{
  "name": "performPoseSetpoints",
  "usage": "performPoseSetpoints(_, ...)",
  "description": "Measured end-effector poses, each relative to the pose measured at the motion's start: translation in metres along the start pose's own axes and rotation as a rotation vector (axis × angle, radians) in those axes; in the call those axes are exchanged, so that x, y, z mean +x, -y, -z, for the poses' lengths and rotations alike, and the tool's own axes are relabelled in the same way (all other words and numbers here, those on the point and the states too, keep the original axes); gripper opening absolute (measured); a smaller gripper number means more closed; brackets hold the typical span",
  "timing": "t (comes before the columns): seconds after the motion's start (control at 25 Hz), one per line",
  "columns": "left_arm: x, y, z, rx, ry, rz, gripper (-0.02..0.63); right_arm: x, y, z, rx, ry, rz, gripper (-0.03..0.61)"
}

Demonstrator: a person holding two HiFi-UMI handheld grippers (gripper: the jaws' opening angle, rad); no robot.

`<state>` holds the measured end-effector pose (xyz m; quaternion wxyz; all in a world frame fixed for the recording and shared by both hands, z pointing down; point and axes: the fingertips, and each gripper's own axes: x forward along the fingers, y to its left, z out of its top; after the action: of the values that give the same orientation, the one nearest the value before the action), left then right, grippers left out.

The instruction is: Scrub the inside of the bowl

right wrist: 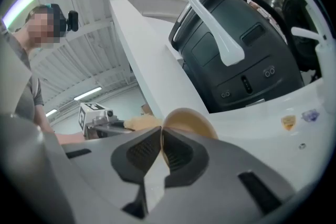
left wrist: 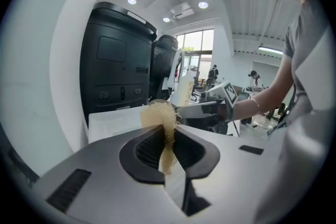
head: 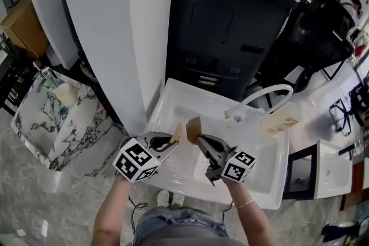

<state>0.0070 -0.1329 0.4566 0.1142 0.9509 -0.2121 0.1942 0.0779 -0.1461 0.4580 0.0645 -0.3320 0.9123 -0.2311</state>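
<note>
Presently, the left gripper [head: 172,141] is clamped shut on a tan scrub pad [left wrist: 159,117], and the right gripper [head: 203,144] is closed on the rim of the tan bowl [right wrist: 190,121]. Pad and bowl are held just beside each other above the white sink [head: 173,102]. Print on the sink-deck sticker [head: 280,124] is too small to read.

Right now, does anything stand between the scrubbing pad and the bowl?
Nothing visible does. The left hand-held gripper grips the scrubbing pad right beside the bowl, which the right hand-held gripper pinches by its rim above the sink.
</note>
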Motion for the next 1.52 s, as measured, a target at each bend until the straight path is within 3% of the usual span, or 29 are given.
performPoseSetpoints(0.16, -0.001, -0.021, 0.001, 0.005, 0.006, -0.069, 0.044, -0.003, -0.004, -0.016, 0.078, 0.077, -0.034, 0.023)
performPoseSetpoints(0.44, 0.014, -0.047, -0.001, -0.042, 0.070, -0.121, 0.044, -0.010, -0.009, -0.038, 0.195, 0.193, -0.111, 0.023)
performPoseSetpoints(0.56, 0.022, -0.056, 0.001, -0.019, 0.072, -0.135, 0.044, -0.015, -0.014, -0.047, 0.234, 0.243, -0.151, 0.023)
performPoseSetpoints(0.88, 0.036, -0.063, -0.003, 0.173, 0.037, -0.123, 0.044, -0.018, -0.031, -0.051, 0.292, 0.251, -0.282, 0.023)
performPoseSetpoints(1.24, 0.043, -0.050, -0.009, 0.399, 0.008, -0.070, 0.044, -0.020, -0.041, -0.047, 0.332, 0.217, -0.369, 0.023)
performPoseSetpoints(1.52, 0.045, -0.046, -0.004, 0.435, -0.024, -0.067, 0.044, -0.018, -0.039, -0.046, 0.337, 0.210, -0.375, 0.022)
